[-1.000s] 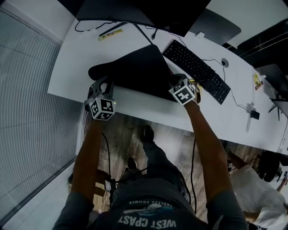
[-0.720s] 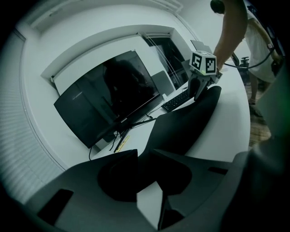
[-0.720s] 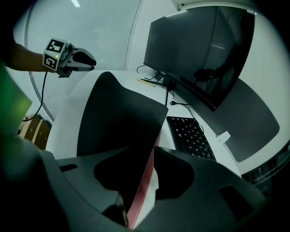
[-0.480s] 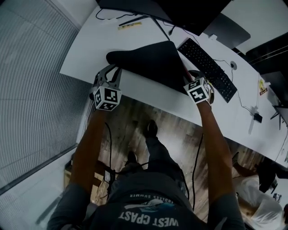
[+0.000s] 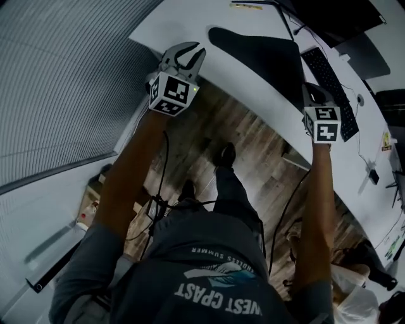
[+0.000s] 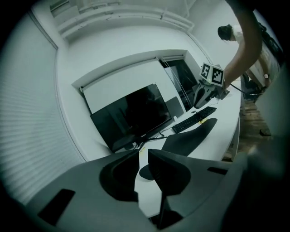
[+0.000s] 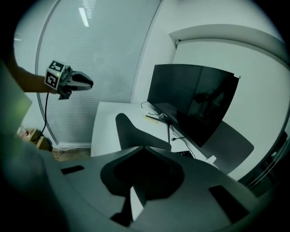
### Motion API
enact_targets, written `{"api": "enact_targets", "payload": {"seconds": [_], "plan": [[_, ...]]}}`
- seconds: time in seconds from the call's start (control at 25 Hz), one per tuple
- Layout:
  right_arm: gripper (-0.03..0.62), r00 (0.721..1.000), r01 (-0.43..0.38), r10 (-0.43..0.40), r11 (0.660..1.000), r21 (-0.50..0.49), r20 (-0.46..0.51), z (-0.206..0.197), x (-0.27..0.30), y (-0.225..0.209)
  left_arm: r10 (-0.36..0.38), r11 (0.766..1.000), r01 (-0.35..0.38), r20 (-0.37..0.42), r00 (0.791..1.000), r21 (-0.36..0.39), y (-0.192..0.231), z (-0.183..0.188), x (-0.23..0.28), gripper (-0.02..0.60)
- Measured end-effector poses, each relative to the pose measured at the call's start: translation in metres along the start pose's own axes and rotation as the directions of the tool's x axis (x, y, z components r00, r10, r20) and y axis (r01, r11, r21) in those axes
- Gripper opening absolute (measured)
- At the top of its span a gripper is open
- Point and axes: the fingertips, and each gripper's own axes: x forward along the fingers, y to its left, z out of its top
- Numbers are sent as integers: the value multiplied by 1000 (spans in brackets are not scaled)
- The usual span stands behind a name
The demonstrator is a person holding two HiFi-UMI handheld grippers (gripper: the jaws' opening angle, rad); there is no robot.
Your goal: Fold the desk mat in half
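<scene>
The dark desk mat (image 5: 259,54) lies flat on the white desk (image 5: 190,25), with a rounded left end and its right edge beside the keyboard. Neither gripper touches it. My left gripper (image 5: 190,54) hangs in the air off the desk's near-left corner. Its jaws have just been closing, a narrow gap remains, and nothing is between them (image 6: 142,154). My right gripper (image 5: 308,87) is raised over the mat's near-right corner. Its jaws have just closed, tips meeting, on nothing (image 7: 144,148). The mat (image 6: 190,136) (image 7: 129,131) also shows below and ahead in both gripper views.
A black keyboard (image 5: 329,82) lies right of the mat, and a large dark monitor (image 7: 195,104) stands behind it. A yellow strip (image 5: 247,6) lies at the back of the desk. Wooden floor and my legs (image 5: 221,183) are below the near edge. A slatted wall runs along the left.
Both grippers have lifted off the mat's near edge and now hang in the air. The right jaws went from apart to shut. The mat stays on the desk.
</scene>
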Motion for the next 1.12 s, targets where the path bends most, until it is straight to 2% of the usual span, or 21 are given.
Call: {"api": "enact_targets", "payload": {"seconds": [0.24, 0.44, 0.68, 0.96, 1.12], "plan": [[26, 996, -32, 34, 999, -17, 88, 56, -52, 52, 34, 998, -32, 35, 999, -60, 29, -1, -76, 48], [26, 985, -62, 70, 997, -52, 160, 96, -90, 90, 29, 994, -19, 87, 996, -105, 47, 10, -127, 37], [26, 966, -75, 83, 996, -41, 243, 127, -141, 127, 17, 990, 6, 156, 988, -143, 62, 30, -185, 34], [26, 948, -77, 83, 997, -30, 307, 157, -196, 164, -31, 989, 65, 244, 969, -132, 67, 65, -246, 32], [26, 935, -95, 100, 995, -32, 341, 169, -230, 181, -52, 989, 86, 267, 962, -117, 63, 88, -276, 32]]}}
